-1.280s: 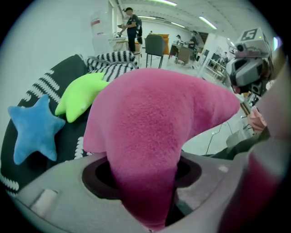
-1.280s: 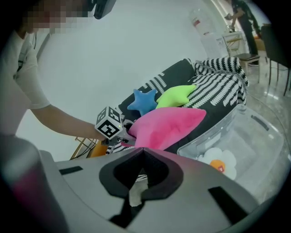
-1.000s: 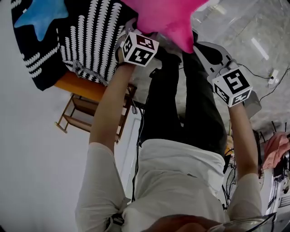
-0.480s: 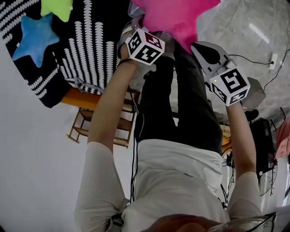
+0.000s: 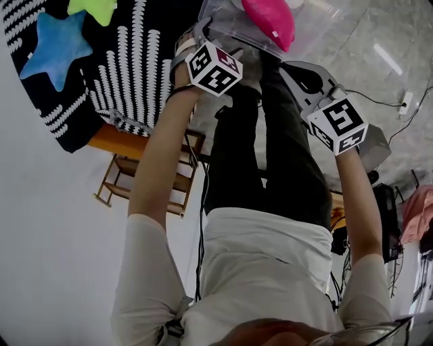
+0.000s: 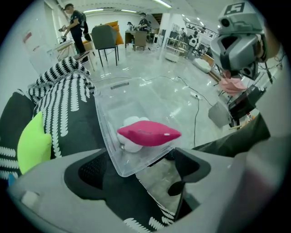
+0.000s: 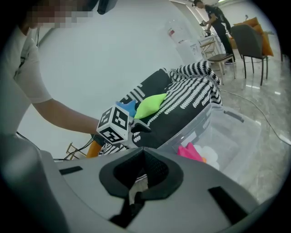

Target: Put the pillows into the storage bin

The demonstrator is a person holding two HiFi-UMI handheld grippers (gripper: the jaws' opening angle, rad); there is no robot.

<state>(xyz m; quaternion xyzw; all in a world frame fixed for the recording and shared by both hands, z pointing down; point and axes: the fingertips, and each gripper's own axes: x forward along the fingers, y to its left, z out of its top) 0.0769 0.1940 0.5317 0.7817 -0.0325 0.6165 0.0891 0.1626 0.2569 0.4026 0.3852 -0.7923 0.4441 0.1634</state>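
As jaws of the left gripper [image 6: 141, 170] have just been opening, now wide w/ nothing between, and the pink pillow [image 6: 148, 133] lies in the storage bin [image 6: 107, 113], best clear its rim before reaching left for the green pillow [image 6: 34, 143]; right gripper [image 7: 141, 157] closed, empty.

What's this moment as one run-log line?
left gripper: jaws just opened, empty | right gripper: shut, empty | pink pillow: in storage bin | green pillow: outside bin
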